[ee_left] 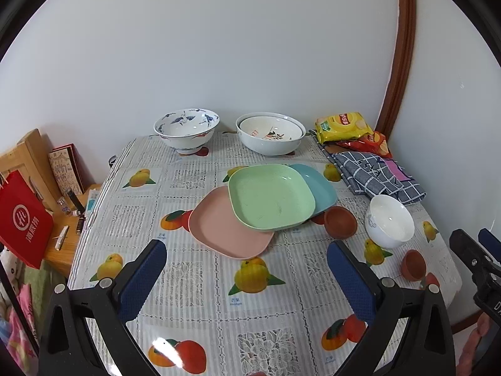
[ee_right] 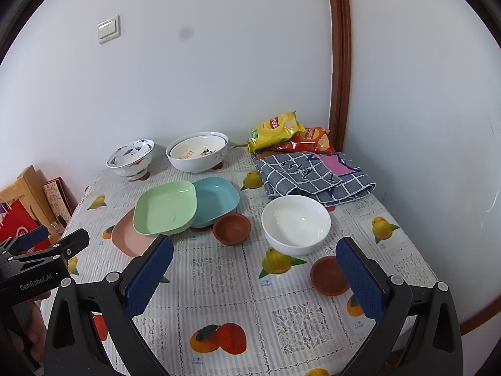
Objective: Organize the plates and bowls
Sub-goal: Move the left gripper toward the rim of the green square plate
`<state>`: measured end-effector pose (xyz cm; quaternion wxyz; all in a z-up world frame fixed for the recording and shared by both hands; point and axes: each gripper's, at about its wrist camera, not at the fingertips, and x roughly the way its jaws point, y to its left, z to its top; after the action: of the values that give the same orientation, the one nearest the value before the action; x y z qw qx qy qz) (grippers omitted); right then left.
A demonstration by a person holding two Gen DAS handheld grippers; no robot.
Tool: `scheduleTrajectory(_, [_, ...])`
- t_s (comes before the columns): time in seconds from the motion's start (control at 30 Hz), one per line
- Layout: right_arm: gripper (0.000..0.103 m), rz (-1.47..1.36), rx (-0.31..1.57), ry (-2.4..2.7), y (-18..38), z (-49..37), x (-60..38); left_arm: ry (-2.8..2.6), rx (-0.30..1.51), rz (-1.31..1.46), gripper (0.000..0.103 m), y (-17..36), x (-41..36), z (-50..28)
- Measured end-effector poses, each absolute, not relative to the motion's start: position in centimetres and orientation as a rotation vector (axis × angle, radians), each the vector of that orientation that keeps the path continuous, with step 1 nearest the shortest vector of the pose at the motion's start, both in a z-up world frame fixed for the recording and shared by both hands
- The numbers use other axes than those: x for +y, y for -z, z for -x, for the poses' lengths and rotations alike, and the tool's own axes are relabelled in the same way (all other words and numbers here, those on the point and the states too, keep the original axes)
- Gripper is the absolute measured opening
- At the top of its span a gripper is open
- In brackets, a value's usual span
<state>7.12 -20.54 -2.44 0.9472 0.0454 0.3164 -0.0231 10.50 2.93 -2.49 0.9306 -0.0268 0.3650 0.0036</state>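
We log both tongs released, jaws spread wide and holding nothing, above the near edge of the table (ee_right: 219, 300): left tongs (ee_left: 247, 279), right tongs (ee_right: 255, 274). The left tool's body reads "GenRobot.AI" in the right wrist view.

3 square plates overlap mid-table: green plate (ee_left: 271, 197) on top, pink plate (ee_left: 225, 228) under it toward the near-left, blue plate (ee_left: 319, 185) under it toward the far-right. Terracotta dish 1 (ee_right: 232, 228) sits just beside the blue plate; terracotta dish 2 (ee_right: 327, 275) lies near the near-right corner. A white bowl (ee_right: 296, 224) stands between them.

Along the far edge: a blue-patterned bowl (ee_left: 186, 131), and 2 nested white bowls (ee_left: 271, 136), the inner one lettered "LEMO…", partly hidden.

At the far-right corner lie a yellow chip bag (ee_right: 275, 130), a red chip bag (ee_right: 310, 141) and a checked cloth (ee_right: 313, 175); their lettering is unreadable. A red paper bag (ee_left: 23, 219) off the left edge carries a white logo we cannot read.
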Motion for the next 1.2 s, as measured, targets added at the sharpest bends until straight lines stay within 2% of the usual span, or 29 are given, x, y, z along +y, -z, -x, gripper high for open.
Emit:
scheduleTrajectory(0.37, [0.101, -0.123, 0.676, 0.033, 2.8, -10.5, -20.5, -0.022, 0.798, 0.078, 0.1, 3.4, 4.2, -13.9])
scheduleTrajectory(0.67, [0.091, -0.139, 0.721, 0.004, 4.0, -13.4, -20.2, -0.042, 0.804, 0.069, 0.1, 4.0, 4.2, -16.2])
scheduleTrajectory(1.2, [0.086, -0.121, 0.787, -0.053, 6.9, -18.4, -17.9, -0.076, 0.851, 0.067, 0.1, 6.8, 5.6, -20.4])
